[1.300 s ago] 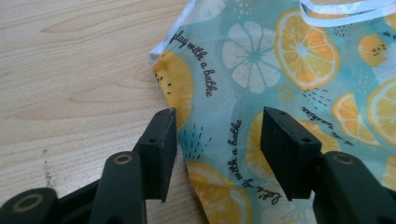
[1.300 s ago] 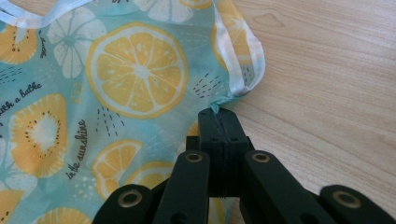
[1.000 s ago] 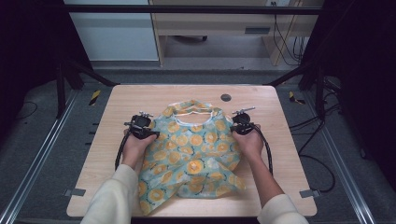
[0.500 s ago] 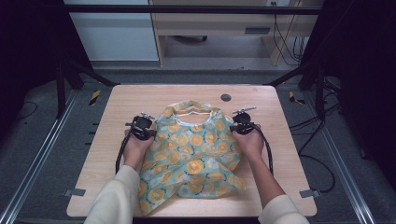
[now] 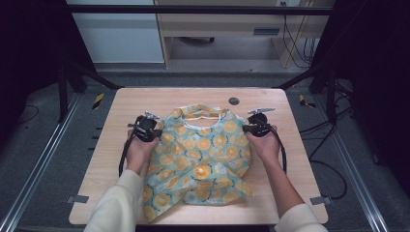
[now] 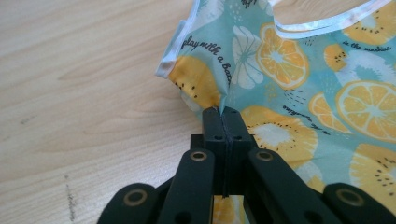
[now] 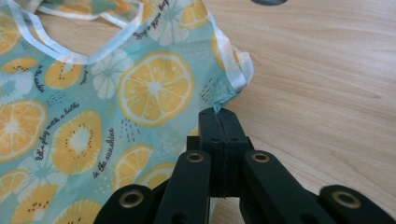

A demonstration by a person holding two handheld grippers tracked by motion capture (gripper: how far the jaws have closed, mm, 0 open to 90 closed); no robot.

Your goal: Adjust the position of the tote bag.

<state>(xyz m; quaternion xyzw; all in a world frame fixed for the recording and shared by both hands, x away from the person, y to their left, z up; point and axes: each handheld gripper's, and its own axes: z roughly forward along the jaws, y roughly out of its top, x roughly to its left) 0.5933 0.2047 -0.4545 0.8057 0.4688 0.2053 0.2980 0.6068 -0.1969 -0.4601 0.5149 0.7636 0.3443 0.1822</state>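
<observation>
My left gripper (image 6: 223,112) clamped on the shirt (image 5: 203,154), jaws just closed on its edge, my right gripper (image 7: 219,113) pinching the opposite edge, shirt spread mid-table (image 5: 145,99), print reading "play with a", "in the sunshine"

A pale wooden table (image 5: 145,104) with a small dark round hole (image 5: 234,101) near its far edge stands on a grey floor (image 5: 53,159), with metal rails (image 5: 29,179) alongside, black cables (image 5: 333,169), and a cabinet (image 5: 121,36) beyond.
</observation>
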